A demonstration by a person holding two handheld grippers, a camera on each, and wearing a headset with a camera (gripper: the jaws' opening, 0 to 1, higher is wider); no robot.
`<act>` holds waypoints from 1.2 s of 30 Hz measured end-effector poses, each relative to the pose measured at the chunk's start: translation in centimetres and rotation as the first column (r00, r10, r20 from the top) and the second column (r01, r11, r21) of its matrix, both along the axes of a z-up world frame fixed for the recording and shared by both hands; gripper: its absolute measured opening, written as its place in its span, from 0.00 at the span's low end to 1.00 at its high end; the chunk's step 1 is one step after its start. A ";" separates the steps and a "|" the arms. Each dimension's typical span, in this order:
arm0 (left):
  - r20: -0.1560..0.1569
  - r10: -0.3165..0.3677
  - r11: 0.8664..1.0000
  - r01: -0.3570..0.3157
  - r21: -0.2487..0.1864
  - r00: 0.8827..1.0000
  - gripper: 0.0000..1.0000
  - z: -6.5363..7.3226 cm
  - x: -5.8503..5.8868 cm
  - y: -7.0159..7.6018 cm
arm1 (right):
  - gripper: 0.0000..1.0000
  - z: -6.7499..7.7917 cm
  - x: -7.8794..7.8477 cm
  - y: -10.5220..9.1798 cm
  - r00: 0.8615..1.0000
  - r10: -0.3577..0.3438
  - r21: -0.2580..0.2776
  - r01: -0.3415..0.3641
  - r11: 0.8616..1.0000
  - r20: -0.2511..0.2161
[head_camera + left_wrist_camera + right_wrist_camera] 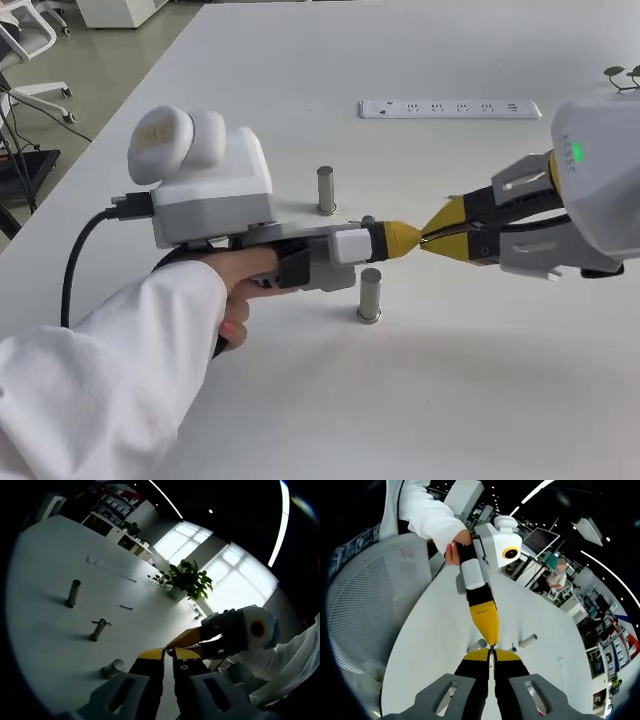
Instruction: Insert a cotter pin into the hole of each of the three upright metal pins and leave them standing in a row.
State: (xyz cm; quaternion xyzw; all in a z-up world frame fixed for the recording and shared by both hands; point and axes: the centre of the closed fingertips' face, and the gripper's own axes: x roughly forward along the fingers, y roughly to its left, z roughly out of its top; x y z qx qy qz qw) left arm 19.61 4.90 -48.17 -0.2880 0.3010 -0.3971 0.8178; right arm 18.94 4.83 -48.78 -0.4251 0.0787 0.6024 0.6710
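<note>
Spanning the views, the white worktop (480, 380) carries the parts. The left gripper (410, 238) and right gripper (435, 236) hang above it, both pairs of fingers closed and meeting tip to tip; anything pinched there is too small to tell. A power strip (450, 108) lies beyond. In the head view one metal pin (326, 189) stands upright behind the left gripper, a second pin (370, 295) just in front. The left gripper view shows a crosspiece through the middle pin (99, 629).
</note>
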 end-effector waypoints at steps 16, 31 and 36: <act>0.005 -0.033 0.999 0.032 0.027 0.999 0.01 -0.3 -0.5 0.2 | 0.00 -0.1 -0.4 0.4 1.000 0.025 -0.011 -0.025 1.000 0.006; 0.010 -0.083 0.992 0.082 0.094 0.996 0.00 -0.7 -1.2 0.3 | 0.00 -0.5 -0.9 0.5 0.999 0.038 -0.011 -0.038 0.999 -0.013; 0.033 -0.092 0.991 0.088 0.099 0.995 0.00 -0.4 -1.1 0.5 | 0.00 -0.2 -0.8 0.6 0.999 0.044 0.004 -0.044 0.999 0.001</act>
